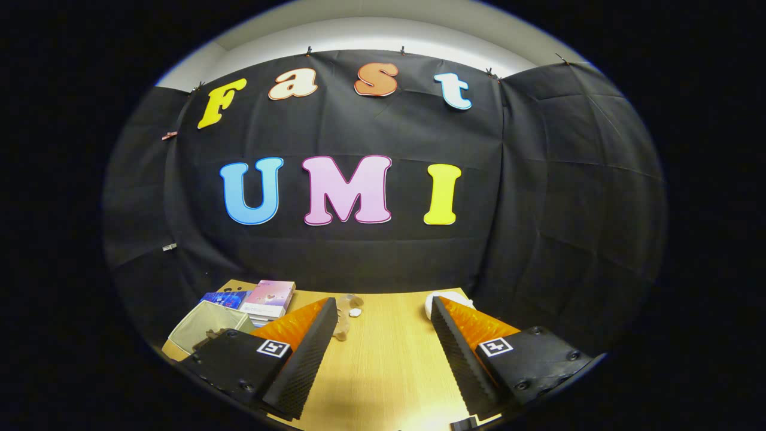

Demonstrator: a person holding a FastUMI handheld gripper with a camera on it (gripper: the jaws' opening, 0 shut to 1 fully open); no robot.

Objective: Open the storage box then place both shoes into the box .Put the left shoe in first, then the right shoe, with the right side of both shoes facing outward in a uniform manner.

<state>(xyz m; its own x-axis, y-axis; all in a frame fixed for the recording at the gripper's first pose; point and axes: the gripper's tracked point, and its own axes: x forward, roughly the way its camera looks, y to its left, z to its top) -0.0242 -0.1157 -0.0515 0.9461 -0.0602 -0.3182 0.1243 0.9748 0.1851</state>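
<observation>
Gripper view: your gripper [383, 335] holds its fingers spread over bare table [389, 371]; a fabric bin [206, 326] sits lower left; task progress cannot be judged.

No print could be read anywhere. The pink box [270, 296] on the tabletop [383, 359] bore cover art too small to make out, and each finger carried only a square coded marker [273, 348], wordless

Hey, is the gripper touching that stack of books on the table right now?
Apart. The gripper view shows the gripper with jaws open over bare wooden table; the stack of books lies beyond its left finger, past the tip.
</observation>
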